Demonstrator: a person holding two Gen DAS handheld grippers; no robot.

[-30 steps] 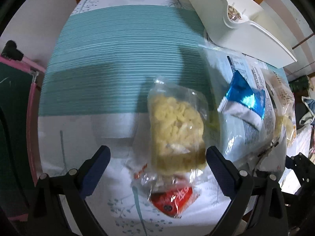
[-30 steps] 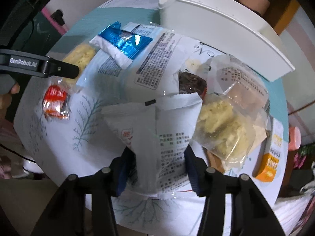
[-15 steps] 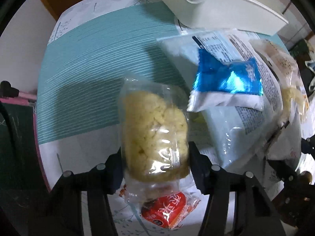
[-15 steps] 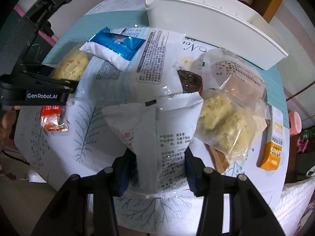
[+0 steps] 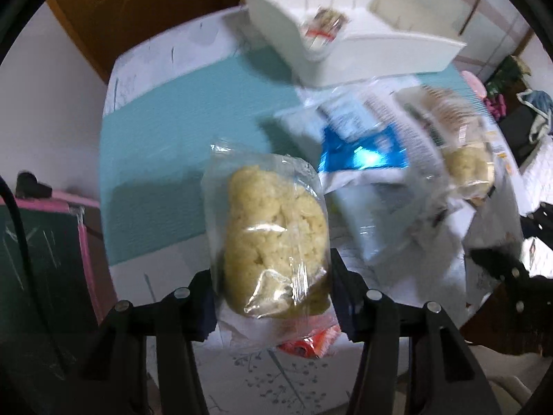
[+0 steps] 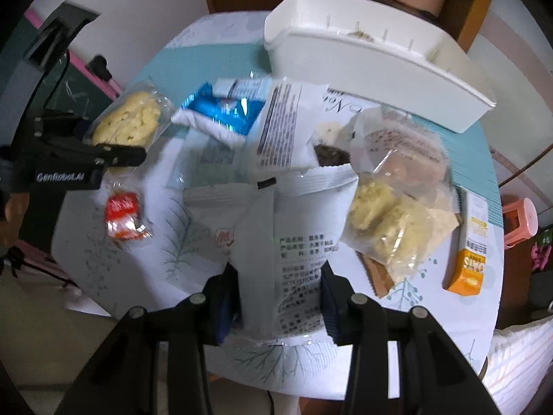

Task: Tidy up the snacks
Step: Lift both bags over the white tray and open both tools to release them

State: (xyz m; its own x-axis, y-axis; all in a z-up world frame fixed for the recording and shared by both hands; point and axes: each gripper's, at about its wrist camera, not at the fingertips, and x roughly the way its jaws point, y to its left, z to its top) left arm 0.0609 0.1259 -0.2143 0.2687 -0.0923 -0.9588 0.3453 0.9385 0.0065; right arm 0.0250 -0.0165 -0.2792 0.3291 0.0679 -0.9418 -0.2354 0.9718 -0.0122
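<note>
Left wrist view shows both grippers pinching snacks, left gripper [image 5: 271, 297] a cracker bag [image 5: 273, 238], right gripper [image 6: 280, 301] a white packet [image 6: 293, 242], while the bin [image 6: 373, 69] sits nearly empty

Black left tool [image 5: 271, 297] and right tool [image 6: 280, 297]: blue-padded fingers, silver screws, white "GenRobot.AI" lettering.

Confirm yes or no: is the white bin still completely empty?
No. In the left wrist view a small wrapped snack already lies inside the white bin.
</note>
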